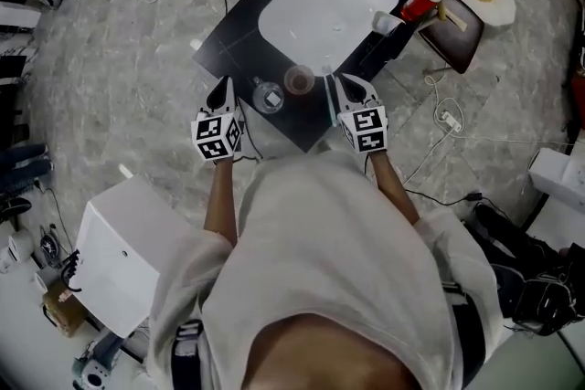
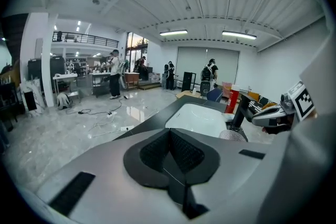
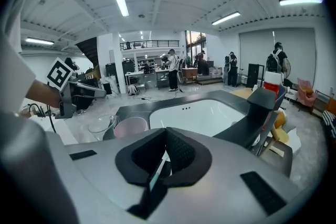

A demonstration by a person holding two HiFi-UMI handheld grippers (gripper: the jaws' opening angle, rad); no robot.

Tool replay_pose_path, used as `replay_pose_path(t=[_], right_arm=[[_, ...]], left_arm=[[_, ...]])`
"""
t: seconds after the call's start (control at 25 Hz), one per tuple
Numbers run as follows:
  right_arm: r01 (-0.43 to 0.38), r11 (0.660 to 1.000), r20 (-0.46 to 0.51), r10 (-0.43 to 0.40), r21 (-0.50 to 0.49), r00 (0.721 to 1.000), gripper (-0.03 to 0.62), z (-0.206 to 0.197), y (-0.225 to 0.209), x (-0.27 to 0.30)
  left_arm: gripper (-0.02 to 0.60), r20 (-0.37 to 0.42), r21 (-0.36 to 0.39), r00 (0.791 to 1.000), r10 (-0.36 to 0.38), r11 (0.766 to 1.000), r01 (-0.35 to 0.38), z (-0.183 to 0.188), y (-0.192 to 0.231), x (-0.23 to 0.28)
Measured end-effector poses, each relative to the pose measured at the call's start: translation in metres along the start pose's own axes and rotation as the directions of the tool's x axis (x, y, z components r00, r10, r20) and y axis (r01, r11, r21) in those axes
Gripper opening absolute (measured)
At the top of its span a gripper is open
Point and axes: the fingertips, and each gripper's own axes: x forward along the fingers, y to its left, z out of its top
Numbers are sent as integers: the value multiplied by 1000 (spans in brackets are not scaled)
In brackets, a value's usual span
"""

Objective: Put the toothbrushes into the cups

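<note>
Holding: right gripper (image 3: 166, 150) is clamped on a teal toothbrush (image 3: 156, 168), ready to drop in.
Left gripper (image 2: 169, 152): jaws together, pinching a thin dark handle (image 2: 179, 182), likely the second toothbrush.
Targets: clear cup (image 1: 268, 96) and pink cup (image 1: 299, 80) stand upright at the tabletop (image 1: 233, 41) edge, just ahead, one for each gripper.

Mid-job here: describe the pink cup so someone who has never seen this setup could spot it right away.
Find the black counter with the white basin set into it. On the counter's strip between the basin and the person, two cups stand side by side. The pink cup is the opaque one, nearer the right tool that grips a toothbrush; the clear cup beside it is see-through.
</note>
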Motion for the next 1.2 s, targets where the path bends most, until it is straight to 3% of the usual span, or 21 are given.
replay_pose_path(t=[0.28, 1.0, 1.2], right_arm=[[-27, 1000, -53, 27, 3, 998, 13, -16, -15, 20], [11, 1000, -234, -13, -8, 972, 14, -71, -5, 36], [-8, 1000, -293, -1, -30, 956, 79, -85, -5, 46]], left_arm=[[28, -24, -17, 999, 27, 999, -28, -9, 1, 13], [28, -78, -29, 996, -46, 999, 44, -44, 9, 17], [28, -90, -37, 994, -55, 998, 52, -54, 10, 15]])
